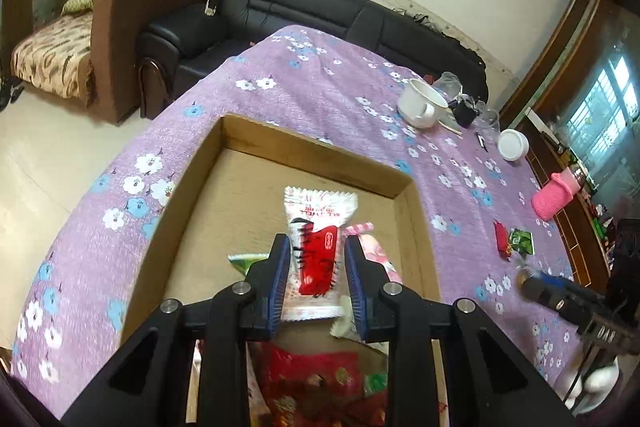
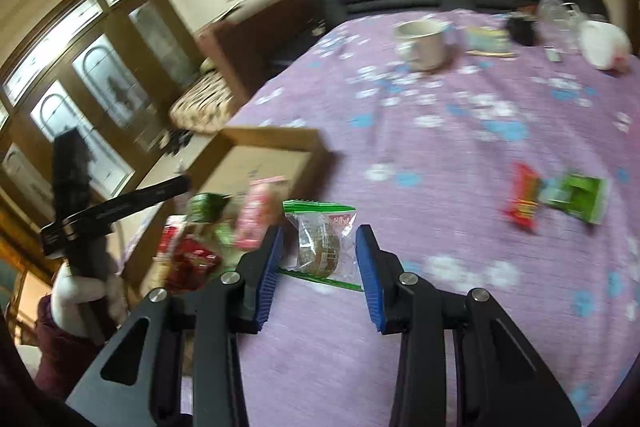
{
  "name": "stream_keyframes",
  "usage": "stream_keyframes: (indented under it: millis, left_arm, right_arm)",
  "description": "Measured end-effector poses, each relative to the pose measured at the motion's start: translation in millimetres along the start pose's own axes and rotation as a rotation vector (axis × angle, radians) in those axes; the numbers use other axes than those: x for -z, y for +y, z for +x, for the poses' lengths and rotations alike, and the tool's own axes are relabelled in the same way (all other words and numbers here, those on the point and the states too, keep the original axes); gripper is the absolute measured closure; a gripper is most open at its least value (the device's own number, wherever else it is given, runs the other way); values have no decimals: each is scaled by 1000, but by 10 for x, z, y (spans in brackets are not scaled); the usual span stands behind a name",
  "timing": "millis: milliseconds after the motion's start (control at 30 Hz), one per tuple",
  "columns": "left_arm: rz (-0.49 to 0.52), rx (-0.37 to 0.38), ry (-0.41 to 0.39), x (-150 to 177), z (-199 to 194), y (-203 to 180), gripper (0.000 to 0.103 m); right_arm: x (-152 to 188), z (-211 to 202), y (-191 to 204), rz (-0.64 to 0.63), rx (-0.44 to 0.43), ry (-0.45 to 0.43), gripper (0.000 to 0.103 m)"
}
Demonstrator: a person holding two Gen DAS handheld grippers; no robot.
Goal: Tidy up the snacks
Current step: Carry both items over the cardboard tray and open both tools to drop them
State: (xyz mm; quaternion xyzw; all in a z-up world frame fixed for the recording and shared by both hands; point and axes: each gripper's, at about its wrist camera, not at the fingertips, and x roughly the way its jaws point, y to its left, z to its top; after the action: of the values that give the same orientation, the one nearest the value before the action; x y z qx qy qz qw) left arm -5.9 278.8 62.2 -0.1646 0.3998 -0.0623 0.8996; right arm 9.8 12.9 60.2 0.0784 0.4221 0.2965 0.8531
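Note:
My left gripper (image 1: 316, 269) hovers over the shallow cardboard box (image 1: 312, 151) with a white and red snack packet (image 1: 316, 251) between its blue pads (image 1: 280, 279); the packet looks gripped. Pink, green and red packets lie in the box under it. My right gripper (image 2: 320, 259) is over the purple cloth beside the box (image 2: 272, 143), with a clear, green-edged biscuit packet (image 2: 322, 245) between its pads; gaps show on both sides. A red packet (image 2: 522, 203) and a green packet (image 2: 576, 197) lie on the cloth to the right, also in the left wrist view (image 1: 502, 237).
A white mug (image 1: 420, 103), a white lid (image 1: 513, 144), a pink knitted item (image 1: 554, 197) and small clutter stand at the table's far side. A black sofa (image 1: 320, 11) and a brown armchair (image 1: 132, 23) are beyond the table. The other gripper's handle (image 1: 580, 303) is at right.

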Motion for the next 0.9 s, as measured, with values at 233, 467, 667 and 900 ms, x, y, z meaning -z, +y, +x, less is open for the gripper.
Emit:
stream_keyframes:
  millis: [233, 467, 667, 900]
  left_arm:
    - [-63, 38, 14, -49, 62, 153, 75]
    - [-103, 92, -35, 20, -160, 165, 48]
    - [-104, 165, -72, 80, -343, -39, 30]
    - [-23, 292, -42, 310, -362, -629, 27]
  right_arm:
    - [-137, 648, 505, -86, -8, 84, 63]
    - [-195, 919, 652, -77, -32, 101, 56]
    - [-124, 589, 536, -60, -19, 39, 51]
    - [124, 130, 183, -24, 49, -18, 51]
